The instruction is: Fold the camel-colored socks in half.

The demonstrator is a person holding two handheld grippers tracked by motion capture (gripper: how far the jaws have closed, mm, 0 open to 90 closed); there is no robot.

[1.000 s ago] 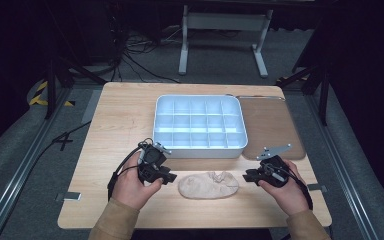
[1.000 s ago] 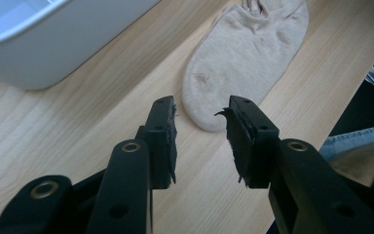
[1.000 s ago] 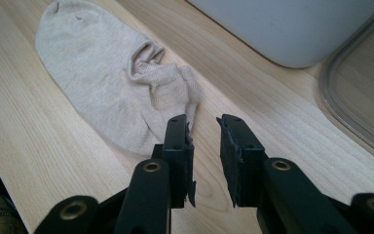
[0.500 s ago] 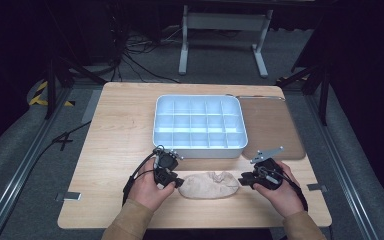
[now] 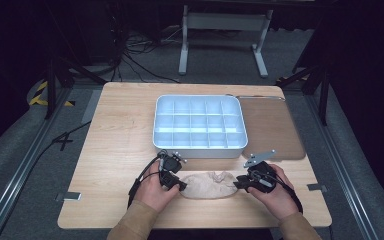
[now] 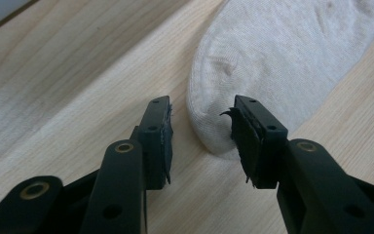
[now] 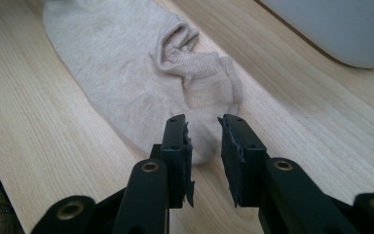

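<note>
A beige knitted ankle sock (image 5: 208, 184) lies flat on the pale wooden table (image 5: 115, 135), near the edge where the person sits, at six o'clock from the white plastic compartment tray (image 5: 199, 121). A brown mat (image 5: 272, 127) lies at three o'clock of that tray, touching its side.

The left gripper (image 5: 176, 182) sits at nine o'clock of the sock, over its rounded toe end. Its jaws have just been opening and stand released; in the left gripper view the left gripper (image 6: 202, 127) has the toe end of the sock (image 6: 272, 63) reaching in between the pads without either pad pressing on it.

The right gripper (image 5: 238, 183) sits at three o'clock of the sock, at the cuff end. In the right gripper view the right gripper (image 7: 203, 146) has its jaws parted, narrowly, with the edge of the sock (image 7: 141, 83) lying between them; neither pad presses on the cloth, so this gripper is released as well.
</note>
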